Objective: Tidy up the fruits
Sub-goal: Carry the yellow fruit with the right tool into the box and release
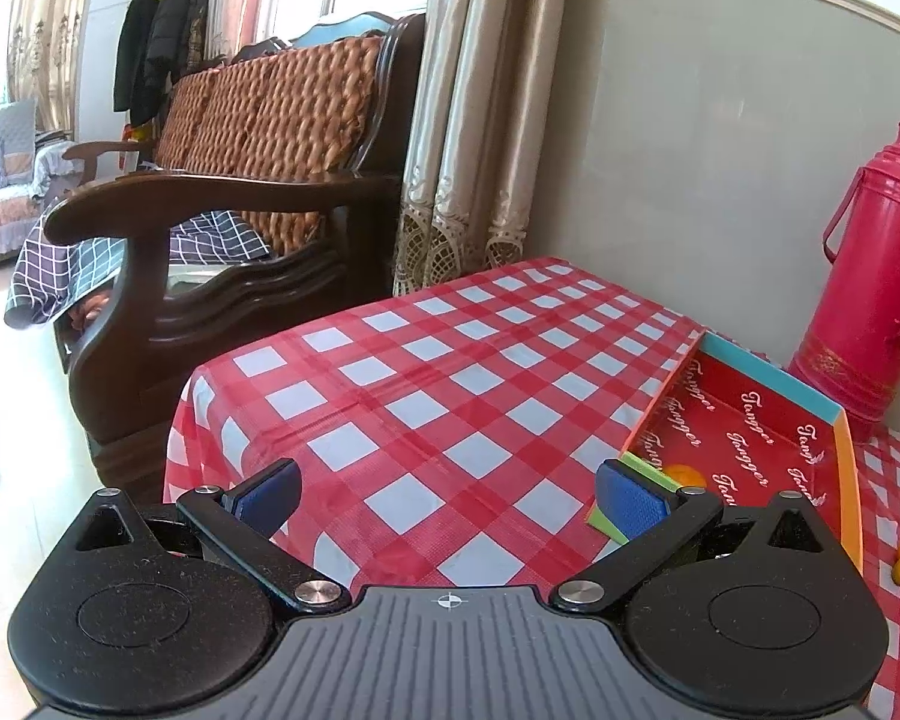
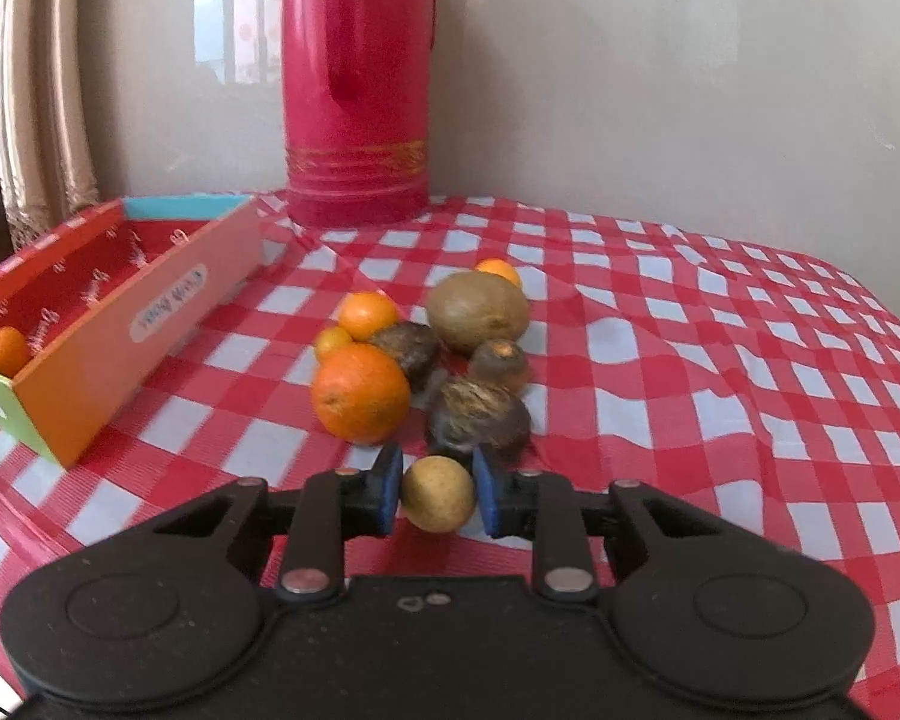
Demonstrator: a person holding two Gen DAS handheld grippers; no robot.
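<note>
Box (image 2: 108, 354), ahead-left of the right gripper (image 2: 438, 495): one small orange (image 2: 5, 350) inside, so sorting has barely begun. Fruit pile (image 2: 426, 354) just ahead remains on the cloth. Right gripper clamped on a small yellowish fruit (image 2: 438, 493). Left gripper (image 1: 447, 495) wide open, empty.

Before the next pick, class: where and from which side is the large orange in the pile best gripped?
Grip the large orange across its widest middle, coming from the near, box-facing side. It is round, so pads hold best at the equator. A dark fruit crowds its right rear, while the cloth toward the box lies bare.
</note>
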